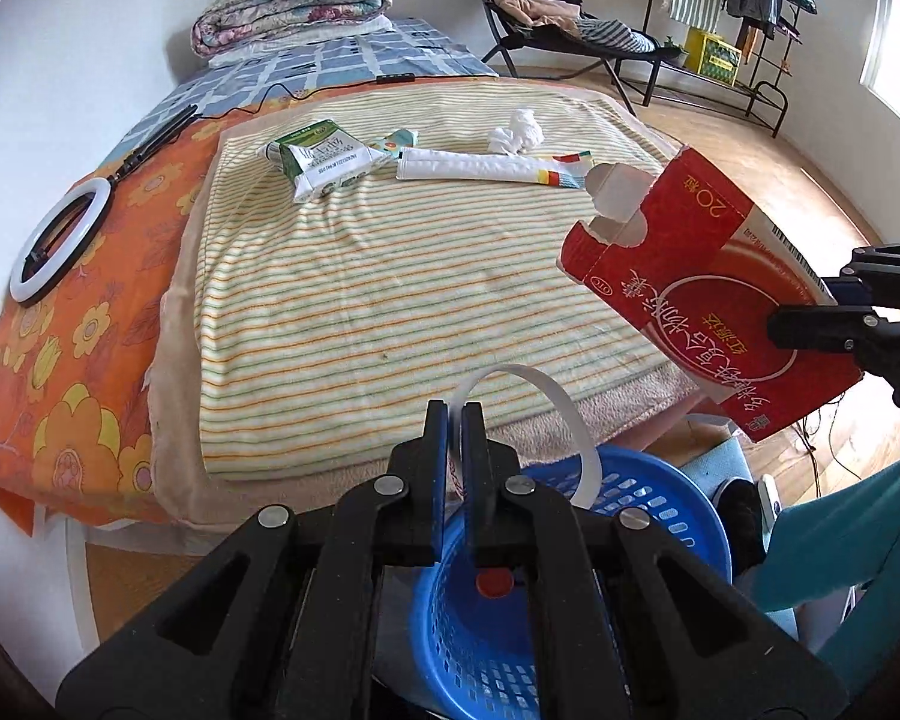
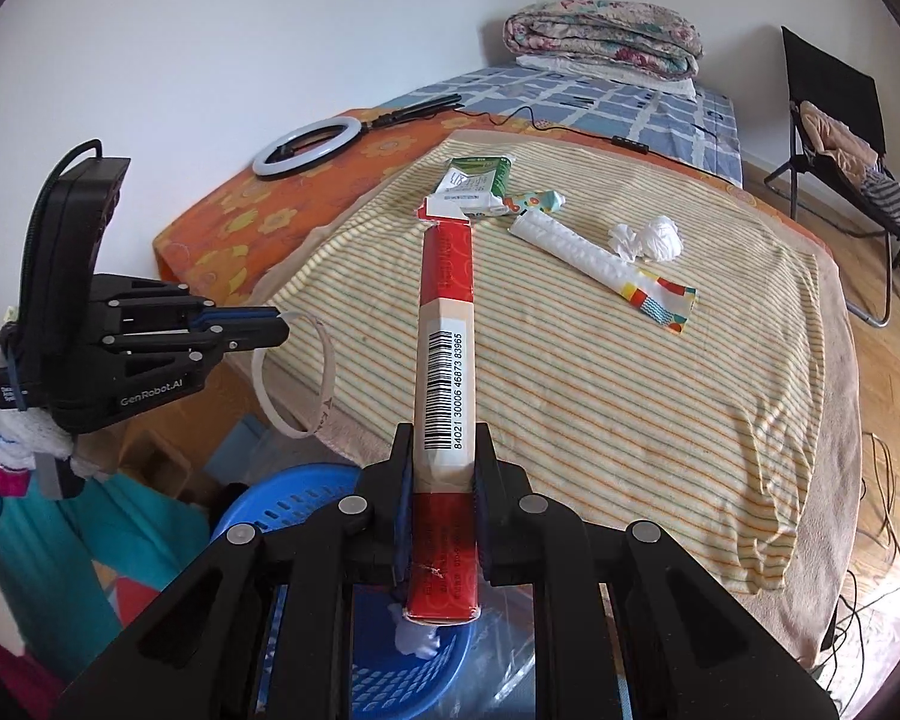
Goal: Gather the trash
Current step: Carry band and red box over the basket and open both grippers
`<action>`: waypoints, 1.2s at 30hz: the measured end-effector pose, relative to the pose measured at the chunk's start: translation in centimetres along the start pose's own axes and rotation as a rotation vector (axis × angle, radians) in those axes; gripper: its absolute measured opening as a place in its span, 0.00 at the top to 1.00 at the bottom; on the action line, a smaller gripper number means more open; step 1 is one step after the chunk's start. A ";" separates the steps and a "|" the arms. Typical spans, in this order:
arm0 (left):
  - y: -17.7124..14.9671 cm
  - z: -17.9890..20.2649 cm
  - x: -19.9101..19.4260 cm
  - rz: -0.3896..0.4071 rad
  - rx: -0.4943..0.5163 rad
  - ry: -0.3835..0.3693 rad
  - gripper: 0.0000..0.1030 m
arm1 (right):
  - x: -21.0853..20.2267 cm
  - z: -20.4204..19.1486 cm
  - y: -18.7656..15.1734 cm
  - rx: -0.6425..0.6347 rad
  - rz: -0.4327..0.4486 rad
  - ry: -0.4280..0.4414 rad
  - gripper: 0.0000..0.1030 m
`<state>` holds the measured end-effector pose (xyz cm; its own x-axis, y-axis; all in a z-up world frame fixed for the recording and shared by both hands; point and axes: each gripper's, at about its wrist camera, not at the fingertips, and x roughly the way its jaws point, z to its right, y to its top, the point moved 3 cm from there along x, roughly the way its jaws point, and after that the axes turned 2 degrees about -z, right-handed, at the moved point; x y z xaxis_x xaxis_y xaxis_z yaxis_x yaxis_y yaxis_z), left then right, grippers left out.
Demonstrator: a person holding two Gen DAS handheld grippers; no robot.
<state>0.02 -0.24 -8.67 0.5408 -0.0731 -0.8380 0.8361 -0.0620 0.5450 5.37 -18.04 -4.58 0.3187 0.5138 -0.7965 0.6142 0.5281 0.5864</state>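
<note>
My right gripper [image 2: 441, 450] is shut on a flattened red carton [image 2: 444, 324], held in the air over the bed's near edge; it also shows in the left wrist view [image 1: 714, 276]. My left gripper [image 1: 456, 414] is shut on a white plastic strap loop [image 1: 546, 396], seen also in the right wrist view [image 2: 318, 372], above a blue basket [image 1: 660, 498]. On the striped blanket lie a green-white milk carton [image 1: 324, 159], a long white wrapper [image 1: 486, 167], crumpled tissue [image 1: 516, 132] and a small colourful wrapper [image 1: 397, 141].
The blue basket [image 2: 306, 498] sits on the floor at the bed's foot and holds a white tissue [image 2: 417, 639]. A ring light [image 1: 60, 240] lies on the orange sheet. A folded quilt [image 1: 294, 3] is at the bed's head. A black chair [image 1: 546, 18] and a clothes rack [image 1: 744, 6] stand beyond.
</note>
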 end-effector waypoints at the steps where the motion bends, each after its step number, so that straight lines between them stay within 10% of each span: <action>1: -0.7 0.3 0.1 -0.010 0.003 -0.003 0.98 | -0.2 -0.3 -0.6 0.002 -0.004 0.006 0.86; 36: -13.6 5.9 4.0 -0.258 0.060 -0.047 0.98 | 3.7 -6.1 -12.9 -0.013 -0.216 0.066 0.86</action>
<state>-9.78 -5.53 -19.28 0.3046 -0.0931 -0.9479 0.9380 -0.1433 0.3155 -5.73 -18.84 -14.21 0.1325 0.4309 -0.8926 0.6536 0.6391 0.4055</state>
